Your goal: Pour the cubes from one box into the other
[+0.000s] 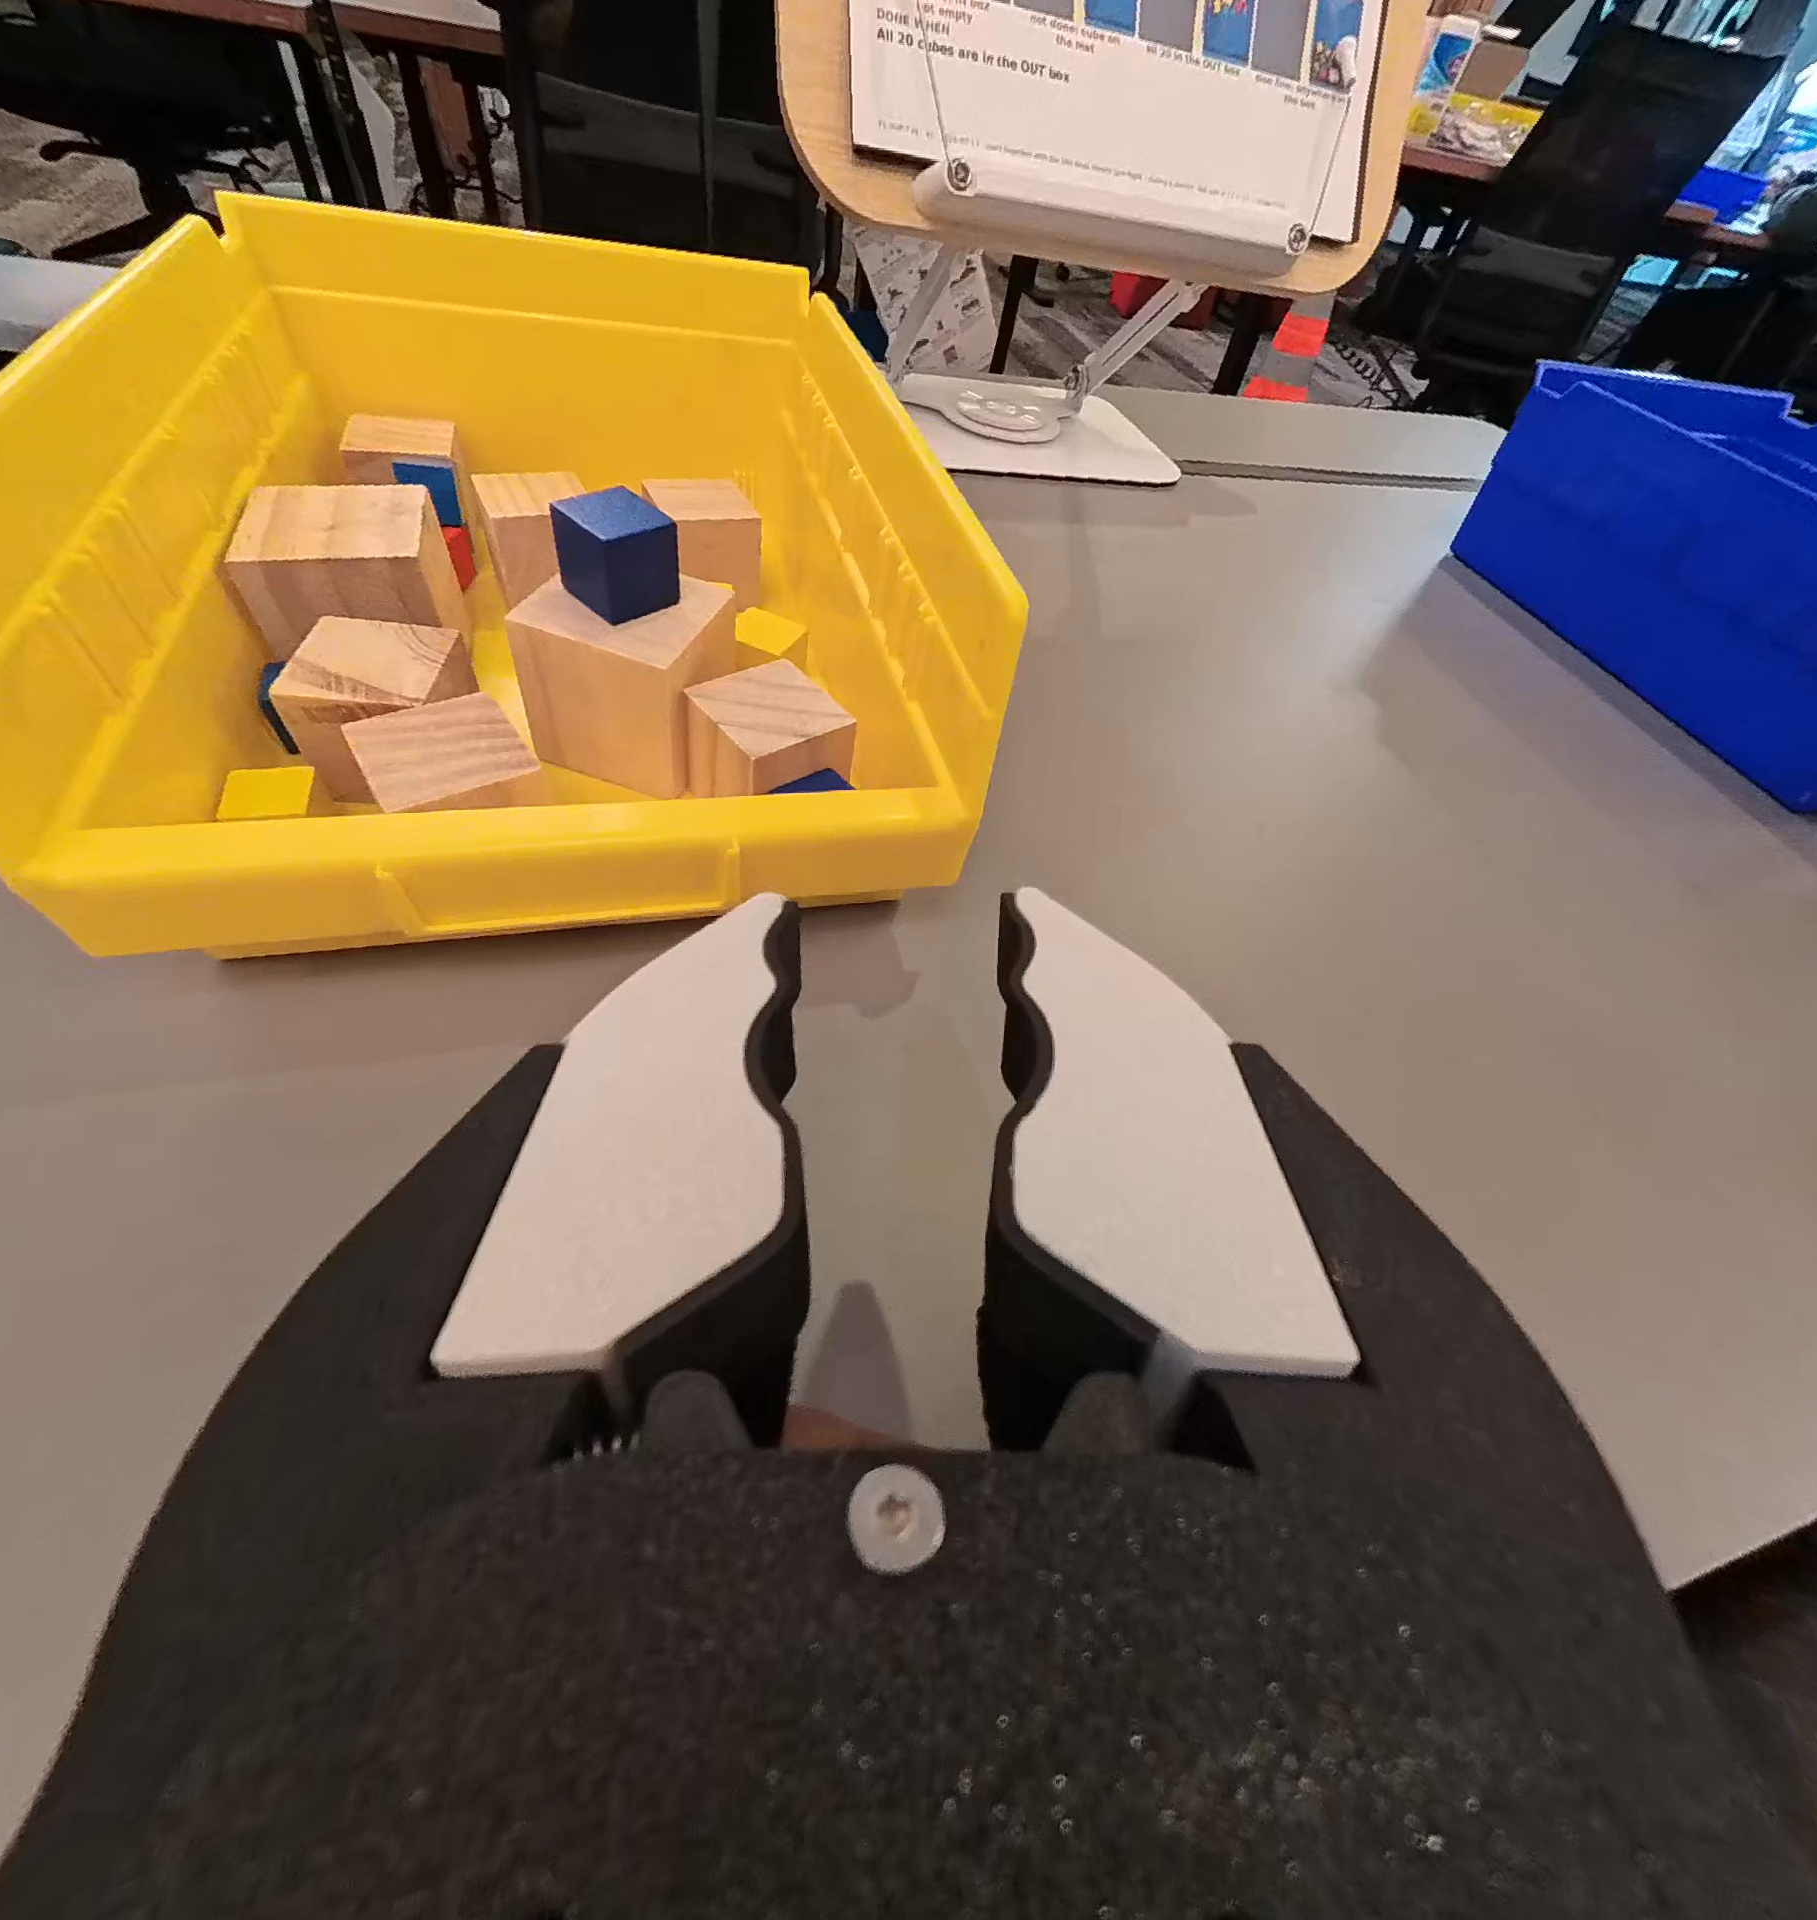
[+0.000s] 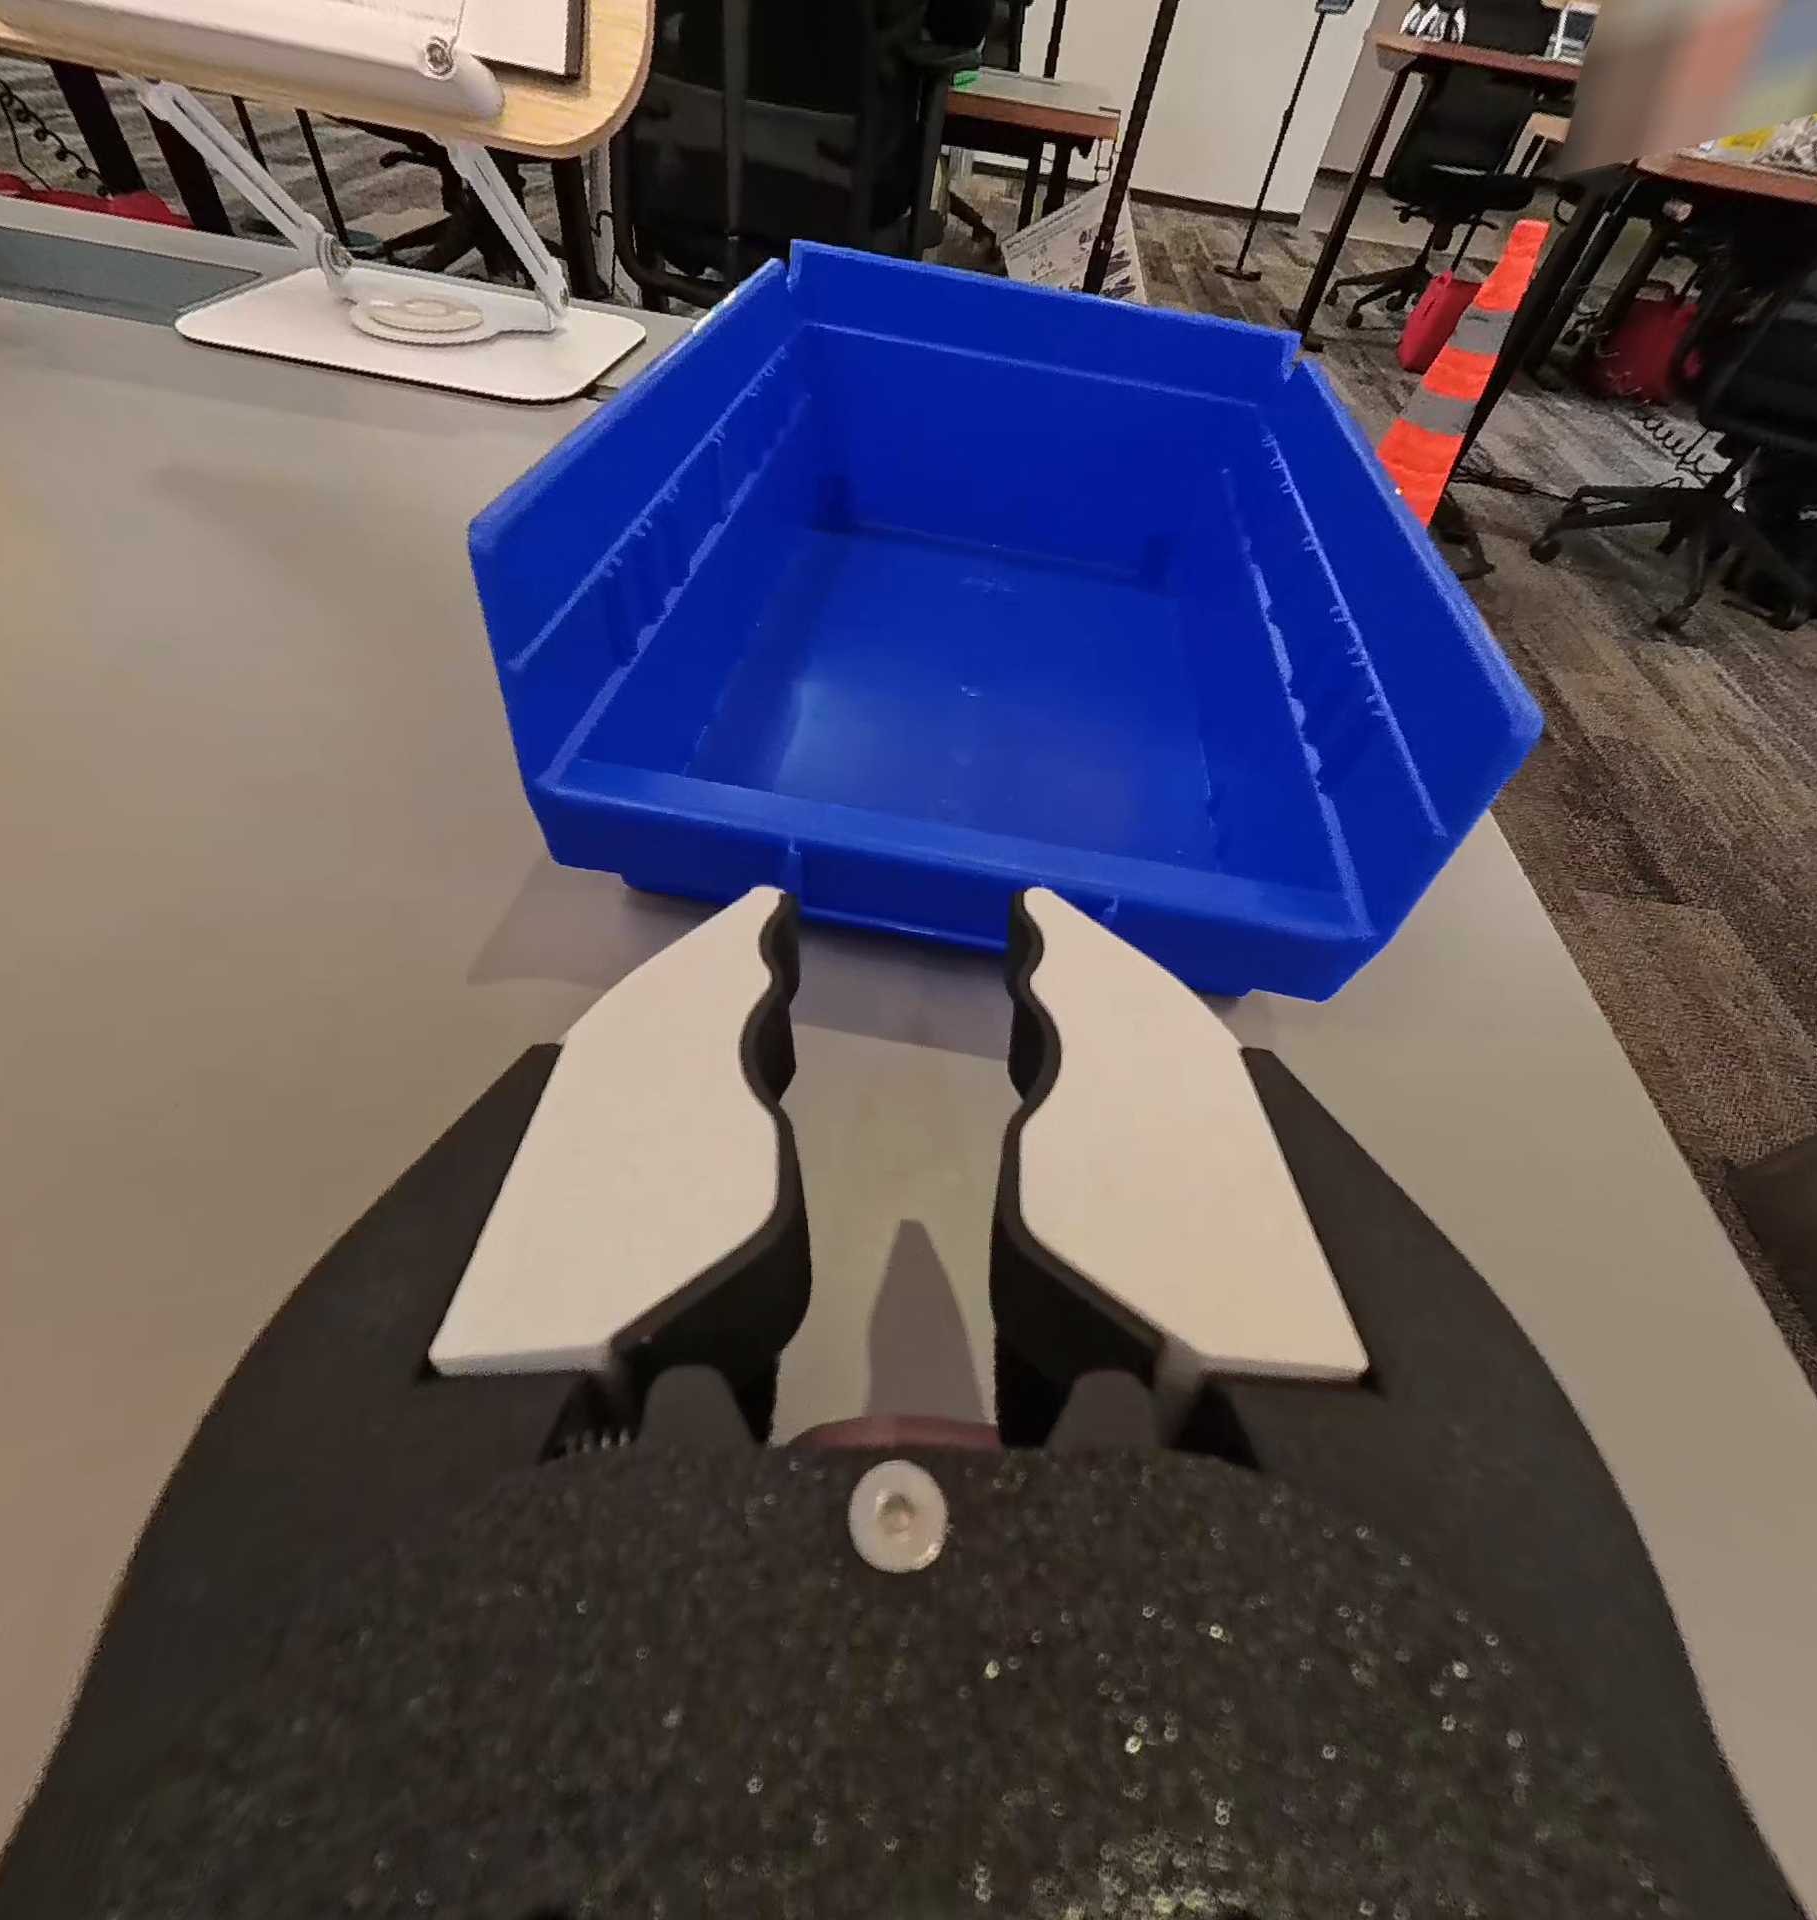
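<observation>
Cubes (image 1: 613,686) in yellow box (image 1: 488,894)

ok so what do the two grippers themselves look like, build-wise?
They look identical. The left gripper and right gripper each have two flat light-grey fingers with black wavy-edged inner pads. Both sit on a broad black, grainy, speckled body with one silver hex screw at its centre. No cables, markings or sleeves are visible.

Left gripper (image 1: 899,925), right gripper (image 2: 904,925) agape

glossy plastic yellow box (image 1: 488,883), matt wood cubes (image 1: 613,686), smooth grey table (image 1: 1299,831)
</observation>
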`<move>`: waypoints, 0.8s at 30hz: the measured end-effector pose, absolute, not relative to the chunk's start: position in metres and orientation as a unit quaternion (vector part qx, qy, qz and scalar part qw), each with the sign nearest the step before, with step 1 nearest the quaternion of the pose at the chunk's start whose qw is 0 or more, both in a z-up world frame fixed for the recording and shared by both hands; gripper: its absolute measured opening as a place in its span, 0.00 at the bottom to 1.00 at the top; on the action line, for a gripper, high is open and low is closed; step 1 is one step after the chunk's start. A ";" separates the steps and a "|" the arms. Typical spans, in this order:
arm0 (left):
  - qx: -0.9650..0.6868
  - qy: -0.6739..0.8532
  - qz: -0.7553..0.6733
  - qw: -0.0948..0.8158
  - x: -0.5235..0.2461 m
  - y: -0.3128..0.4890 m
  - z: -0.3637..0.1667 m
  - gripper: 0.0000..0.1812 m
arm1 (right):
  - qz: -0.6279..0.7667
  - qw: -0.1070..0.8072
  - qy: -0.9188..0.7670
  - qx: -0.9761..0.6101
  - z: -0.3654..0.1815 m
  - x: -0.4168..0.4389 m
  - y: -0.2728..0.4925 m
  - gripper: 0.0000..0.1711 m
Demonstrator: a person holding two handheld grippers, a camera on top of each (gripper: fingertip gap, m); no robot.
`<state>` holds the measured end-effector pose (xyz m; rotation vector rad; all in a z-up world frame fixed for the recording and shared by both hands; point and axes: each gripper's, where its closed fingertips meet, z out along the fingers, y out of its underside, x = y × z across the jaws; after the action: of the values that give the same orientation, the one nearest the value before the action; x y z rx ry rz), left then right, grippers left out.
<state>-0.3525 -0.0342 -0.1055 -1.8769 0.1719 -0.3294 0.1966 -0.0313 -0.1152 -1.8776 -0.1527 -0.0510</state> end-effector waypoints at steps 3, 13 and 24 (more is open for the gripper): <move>-0.804 0.072 -0.134 0.575 -0.355 -0.034 -0.107 0.20 | -0.022 0.586 -0.068 -0.808 -0.117 0.195 -0.030 0.22; -0.812 0.050 -0.147 0.563 -0.362 -0.030 -0.112 0.20 | -0.024 0.585 -0.071 -0.808 -0.118 0.194 -0.030 0.22; -0.816 0.018 -0.164 0.553 -0.371 -0.029 -0.115 0.20 | -0.027 0.583 -0.078 -0.808 -0.118 0.192 -0.030 0.22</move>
<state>-0.3709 -0.0289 -0.1152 -1.9295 0.0416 -0.3887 0.1916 -0.0300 -0.1185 -1.8873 -0.1825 -0.0627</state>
